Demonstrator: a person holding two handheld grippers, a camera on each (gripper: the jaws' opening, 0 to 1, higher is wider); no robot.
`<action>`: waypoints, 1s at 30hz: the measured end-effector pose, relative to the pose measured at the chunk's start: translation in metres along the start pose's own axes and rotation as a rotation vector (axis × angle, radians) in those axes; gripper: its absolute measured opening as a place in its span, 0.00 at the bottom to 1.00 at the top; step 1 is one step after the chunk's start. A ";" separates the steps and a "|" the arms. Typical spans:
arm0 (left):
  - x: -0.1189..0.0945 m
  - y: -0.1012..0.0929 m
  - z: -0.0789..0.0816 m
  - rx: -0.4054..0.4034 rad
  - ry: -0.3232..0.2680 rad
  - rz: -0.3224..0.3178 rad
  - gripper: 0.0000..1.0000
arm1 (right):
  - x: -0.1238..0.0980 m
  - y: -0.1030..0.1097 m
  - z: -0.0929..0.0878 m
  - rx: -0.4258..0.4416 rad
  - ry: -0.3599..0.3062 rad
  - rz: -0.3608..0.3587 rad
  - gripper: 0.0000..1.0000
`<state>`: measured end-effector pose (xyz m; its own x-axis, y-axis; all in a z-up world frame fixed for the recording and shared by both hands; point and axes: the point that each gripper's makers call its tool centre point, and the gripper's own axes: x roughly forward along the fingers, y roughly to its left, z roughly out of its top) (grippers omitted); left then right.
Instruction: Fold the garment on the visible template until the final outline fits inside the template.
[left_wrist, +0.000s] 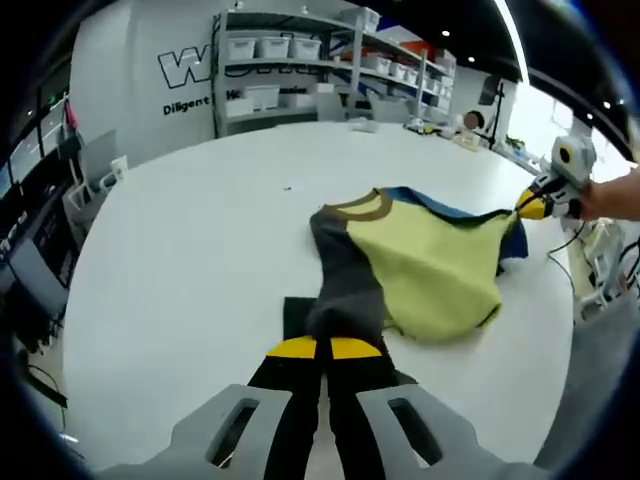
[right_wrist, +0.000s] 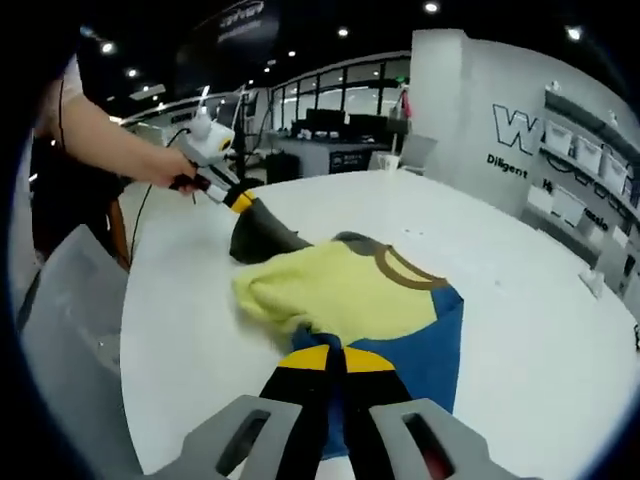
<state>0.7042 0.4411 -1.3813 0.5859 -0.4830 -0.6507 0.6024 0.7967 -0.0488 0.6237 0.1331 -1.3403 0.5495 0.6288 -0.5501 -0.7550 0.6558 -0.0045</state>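
We see a wide white desk (left_wrist: 180, 270) under everything, with shelves (left_wrist: 300, 60) of bins against the far wall. On the desk lies the shirt (left_wrist: 430, 265), yellow-green in the body with a brown collar (left_wrist: 362, 207), a grey sleeve (left_wrist: 345, 270) and blue fabric (right_wrist: 420, 345) spread beneath the yellow. In the left gripper view a dark template (left_wrist: 296, 312) peeks out beside the sleeve, lying flat on the desk. The left gripper (left_wrist: 322, 345) has its jaws pressed together on the grey sleeve end; in the right gripper view a hand (right_wrist: 165, 165) holds it. The right gripper (right_wrist: 334, 356) has its jaws pinched on the shirt where yellow meets blue.
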 end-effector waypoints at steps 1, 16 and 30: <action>-0.001 0.004 -0.001 0.003 0.005 0.009 0.00 | -0.004 -0.001 0.001 -0.006 0.000 0.007 0.00; -0.016 0.075 -0.022 -0.032 0.080 0.140 0.00 | -0.040 -0.034 -0.026 0.080 0.070 0.097 0.00; -0.008 0.078 -0.020 0.006 0.118 0.151 0.01 | -0.045 -0.039 -0.058 0.212 0.125 0.117 0.00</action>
<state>0.7359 0.5138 -1.3950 0.6026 -0.3114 -0.7348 0.5159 0.8545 0.0610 0.6075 0.0553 -1.3635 0.4045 0.6577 -0.6355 -0.7119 0.6626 0.2326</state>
